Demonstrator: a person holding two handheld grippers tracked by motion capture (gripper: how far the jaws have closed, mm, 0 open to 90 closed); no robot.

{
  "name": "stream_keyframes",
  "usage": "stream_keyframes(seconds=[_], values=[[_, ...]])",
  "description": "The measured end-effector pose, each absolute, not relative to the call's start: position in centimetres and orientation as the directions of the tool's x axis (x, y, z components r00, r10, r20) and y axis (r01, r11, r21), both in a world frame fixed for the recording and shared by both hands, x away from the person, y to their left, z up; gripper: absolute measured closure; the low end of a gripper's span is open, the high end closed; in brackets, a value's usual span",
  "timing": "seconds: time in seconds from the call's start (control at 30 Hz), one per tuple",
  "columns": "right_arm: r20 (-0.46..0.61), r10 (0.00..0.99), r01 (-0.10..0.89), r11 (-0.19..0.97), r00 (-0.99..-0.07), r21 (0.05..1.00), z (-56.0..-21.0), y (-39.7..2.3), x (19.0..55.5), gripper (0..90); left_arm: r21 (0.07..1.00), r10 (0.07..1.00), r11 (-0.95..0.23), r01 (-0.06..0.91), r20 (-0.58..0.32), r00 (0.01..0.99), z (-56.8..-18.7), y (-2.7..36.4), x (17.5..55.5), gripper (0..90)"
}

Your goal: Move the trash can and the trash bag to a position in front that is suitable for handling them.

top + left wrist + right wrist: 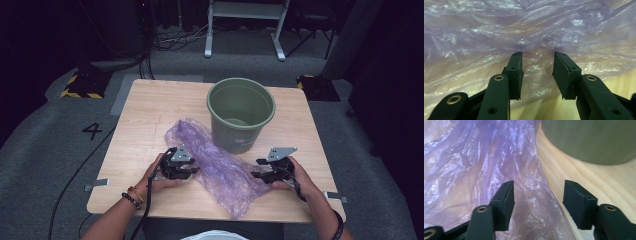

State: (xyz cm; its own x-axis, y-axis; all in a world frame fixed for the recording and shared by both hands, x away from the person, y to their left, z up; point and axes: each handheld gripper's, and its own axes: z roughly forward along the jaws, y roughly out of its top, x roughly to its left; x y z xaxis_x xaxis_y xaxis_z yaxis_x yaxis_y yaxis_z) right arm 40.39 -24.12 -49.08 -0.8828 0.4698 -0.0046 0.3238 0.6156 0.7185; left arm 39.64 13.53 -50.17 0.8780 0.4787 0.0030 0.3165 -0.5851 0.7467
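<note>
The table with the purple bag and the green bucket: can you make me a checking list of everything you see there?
Surface: light wooden table, bare around the things.
Job's things: crumpled purple plastic bag lying flat; upright green bucket behind it, the bag's edge against its base.
Clutter: nothing seen.
Grippers: left hand-held gripper at the bag's left edge, jaws apart with film between them; right hand-held gripper at its right edge, jaws apart over the film.
Cables: black cable trailing off the table's left side to the floor.
Surroundings: grey carpet, white frame legs behind, dark room.
</note>
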Motion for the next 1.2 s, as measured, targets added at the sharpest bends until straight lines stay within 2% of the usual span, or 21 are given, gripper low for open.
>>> stream_keyframes(seconds=[0.13,0.2,0.33,0.57,0.73,0.87,1.03,1.13,1.2], values=[[-0.005,0.461,0.32,0.624,-0.887,0.713,-49.4,-24.4,40.2,54.3,0.744,0.469,-0.589,0.315,-0.003,0.883,-50.2,13.0,39.3,53.6],[-0.003,0.447,0.31,0.626,-0.894,0.715,-49.4,-24.5,40.1,59.2,0.734,0.481,-0.594,0.328,-0.003,0.877,-50.2,13.0,39.3,40.1],[0.013,0.437,0.309,0.614,-0.899,0.727,-49.5,-25.4,39.9,68.9,0.75,0.489,-0.566,0.342,-0.029,0.872,-50.0,14.0,39.5,32.7],[0.026,0.447,0.324,0.605,-0.894,0.728,-49.5,-27.6,39.3,76.9,0.766,0.602,-0.522,0.375,0.02,0.798,-49.3,16.5,40.1,20.8],[0.036,0.462,0.338,0.591,-0.886,0.732,-49.6,-29.4,39.1,78.4,0.794,0.68,-0.448,0.412,0.003,0.733,-49.3,18.1,41.2,20.8],[0.049,0.483,0.361,0.578,-0.874,0.732,-49.6,-30.5,39.3,75.2,0.798,0.704,-0.42,0.431,-0.013,0.71,-49.5,18.5,42.0,18.7],[-0.006,0.538,0.371,0.589,-0.843,0.718,-49.3,-30.9,39.4,49.2,0.799,0.699,-0.408,0.441,-0.036,0.714,-49.5,18.1,42.5,18.0],[-0.029,0.562,0.36,0.568,-0.827,0.74,-48.5,-30.8,39.3,44.4,0.79,0.699,-0.425,0.441,-0.023,0.714,-49.7,17.5,42.8,18.0],[-0.057,0.596,0.348,0.541,-0.801,0.766,-47.5,-30.7,39.1,43.5,0.786,0.691,-0.425,0.45,-0.04,0.722,-49.9,17.3,43.0,22.5]])
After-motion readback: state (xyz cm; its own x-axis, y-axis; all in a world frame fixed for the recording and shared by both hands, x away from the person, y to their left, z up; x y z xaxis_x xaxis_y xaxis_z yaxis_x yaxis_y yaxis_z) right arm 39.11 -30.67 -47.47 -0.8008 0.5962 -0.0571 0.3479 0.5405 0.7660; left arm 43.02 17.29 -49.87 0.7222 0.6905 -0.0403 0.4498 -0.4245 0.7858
